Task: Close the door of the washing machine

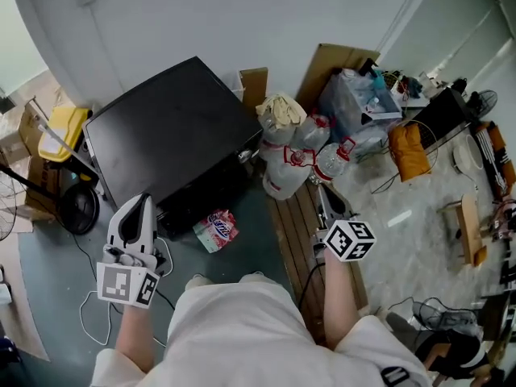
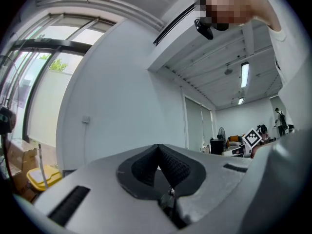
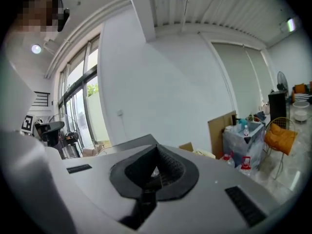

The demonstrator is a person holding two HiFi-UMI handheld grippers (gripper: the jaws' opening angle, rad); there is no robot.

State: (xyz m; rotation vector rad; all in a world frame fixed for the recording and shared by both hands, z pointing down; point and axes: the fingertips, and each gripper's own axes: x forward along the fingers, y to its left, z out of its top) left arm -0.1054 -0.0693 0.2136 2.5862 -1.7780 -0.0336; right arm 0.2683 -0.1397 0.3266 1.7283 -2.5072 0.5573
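Only the head view looks down on the big black box-shaped washing machine [image 1: 173,131]. It sits at about 10 o'clock from the middle of that view, against the white wall [image 1: 242,14]. Its top is flat, dark and a bit shiny. Its front side faces 5 o'clock and lies in shadow, so I cannot tell if the door is open or shut.

The head view also shows a small pink packet [image 1: 218,229] on the floor just in front of the machine. Clear plastic water bottles with red labels [image 1: 302,160] stand just beside the machine at 3 o'clock.

The left gripper [image 1: 143,200] is near the machine's front at 7 o'clock. The right gripper [image 1: 324,196] is at 4 o'clock of the machine, by the bottles.

The left gripper view shows what the head view does not: the ceiling lights [image 2: 244,74] and tall windows [image 2: 44,77] at 9 o'clock. Here the left gripper [image 2: 158,149] has its jaws pressed together with nothing in them.

The right gripper view shows an orange cushion [image 3: 280,133] at 3 o'clock. The right gripper [image 3: 157,149] is pressed together too, and holds nothing.
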